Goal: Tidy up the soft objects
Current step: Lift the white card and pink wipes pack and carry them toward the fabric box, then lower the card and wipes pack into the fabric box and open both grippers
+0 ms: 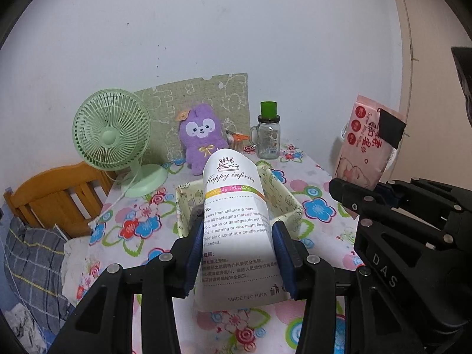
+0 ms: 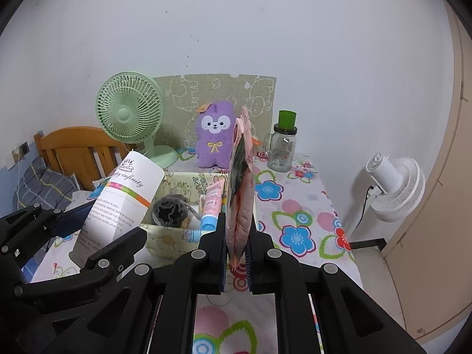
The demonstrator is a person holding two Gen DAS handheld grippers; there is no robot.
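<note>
**Ann:** Candle pack [image 1: 236, 224], white, with birthday print, sits right between the blue pads of the left gripper [image 1: 237, 236], pinched on both sides and lifted clear of the flowered tablecloth [image 1: 318, 209]. It tilts up and away, its far end over the fabric storage box [image 1: 283, 203].

**Ben:** And the right gripper [image 2: 237, 236]? Jaws pressed close on the pink wipes packet [image 2: 243, 206], which stands on edge, squeezed thin between the pads, rising far above them.

**Ann:** Seen from the left side, that pink packet [image 1: 365, 144] hangs up on the right, above the black frame of the right tongs.

**Ben:** From my side the candle pack [image 2: 124, 194] leans over the box's left wall [image 2: 165, 236], in the left gripper [image 2: 97, 221] down at the near left. Inside the box: a grey scrunchie-like bundle [image 2: 169, 211] and a pink tube with a blue cap [image 2: 211, 203].

**Ann:** Far end of the table: a purple plush [image 1: 202, 135] against a patterned green board [image 1: 200, 94], a green desk fan [image 1: 112, 132] on its left, a glass jar with a green cap [image 1: 268, 135] on its right.

**Ben:** A white fan [image 2: 395, 185] stands off the table's right edge, and a wooden bed frame [image 2: 76, 150] shows far left.
</note>
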